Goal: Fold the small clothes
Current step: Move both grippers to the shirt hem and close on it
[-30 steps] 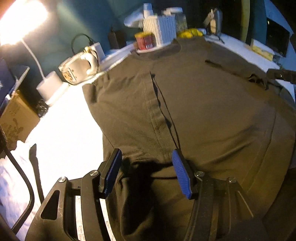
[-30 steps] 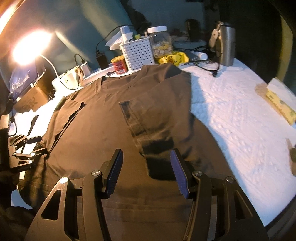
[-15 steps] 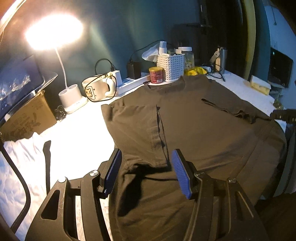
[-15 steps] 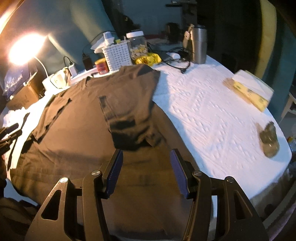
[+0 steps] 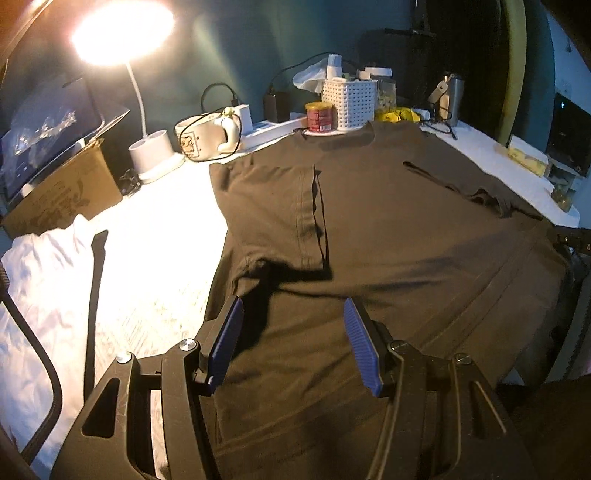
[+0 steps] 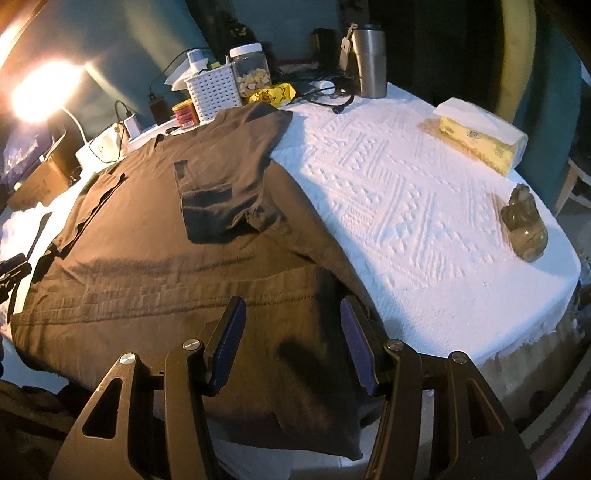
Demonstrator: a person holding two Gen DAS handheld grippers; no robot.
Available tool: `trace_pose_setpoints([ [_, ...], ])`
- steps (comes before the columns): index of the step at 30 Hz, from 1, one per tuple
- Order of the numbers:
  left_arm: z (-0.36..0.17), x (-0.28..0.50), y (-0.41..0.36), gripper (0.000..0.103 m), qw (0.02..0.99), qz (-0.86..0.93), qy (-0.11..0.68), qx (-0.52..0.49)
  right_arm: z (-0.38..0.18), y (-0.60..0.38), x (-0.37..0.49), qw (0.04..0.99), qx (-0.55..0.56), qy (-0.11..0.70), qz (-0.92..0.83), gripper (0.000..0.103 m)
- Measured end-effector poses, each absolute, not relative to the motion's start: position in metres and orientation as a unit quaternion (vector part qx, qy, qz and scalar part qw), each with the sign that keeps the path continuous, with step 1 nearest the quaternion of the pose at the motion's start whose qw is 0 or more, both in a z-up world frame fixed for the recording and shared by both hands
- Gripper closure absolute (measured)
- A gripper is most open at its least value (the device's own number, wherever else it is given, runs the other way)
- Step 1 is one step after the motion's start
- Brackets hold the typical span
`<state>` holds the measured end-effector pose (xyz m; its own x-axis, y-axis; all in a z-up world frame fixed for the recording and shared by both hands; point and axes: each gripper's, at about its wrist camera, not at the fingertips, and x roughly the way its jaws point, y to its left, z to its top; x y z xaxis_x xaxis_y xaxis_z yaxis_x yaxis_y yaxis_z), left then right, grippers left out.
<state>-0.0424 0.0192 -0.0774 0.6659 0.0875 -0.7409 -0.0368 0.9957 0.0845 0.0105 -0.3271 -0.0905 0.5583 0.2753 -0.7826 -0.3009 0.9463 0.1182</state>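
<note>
On the white table cover [image 6: 406,192] lies a big brown T-shirt [image 5: 406,240], spread flat with its neck toward the white basket [image 5: 349,110] and the red can [image 5: 319,117] at the back. Both short sleeves are already folded in onto the body: the left sleeve [image 5: 273,206] by the lamp [image 5: 122,33] side, and the right sleeve [image 6: 229,184] on the side of the yellow tissue box [image 6: 480,136]. The bottom hem hangs near the front edge of the table. The left gripper [image 5: 291,343] hovers just above the lower left part of the shirt, its blue fingers spread wide, with nothing between them. The right gripper [image 6: 290,343] hovers above the lower right corner, also spread wide and holding nothing. It looks like the sleeve step is done and the next fold is about to start. I think each claw now needs to come down, pinch the hem at its own corner, and bring the bottom up toward the neck, both moving together so the cloth stays smooth.
</note>
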Motion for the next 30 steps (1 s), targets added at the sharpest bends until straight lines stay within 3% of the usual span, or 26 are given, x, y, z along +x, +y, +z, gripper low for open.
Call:
trace_pose_setpoints([
  [23, -0.107, -0.132, 0.078, 0.046, 0.883, 0.151, 0.443, -0.028, -0.096, -0.330, 0.012, 0.897, 0.012, 0.410, 0.164, 0.047],
  [30, -0.117, -0.143, 0.081, 0.047, 0.887, 0.143, 0.435, -0.056, -0.097, -0.314, 0.010, 0.897, -0.029, 0.412, 0.160, 0.056],
])
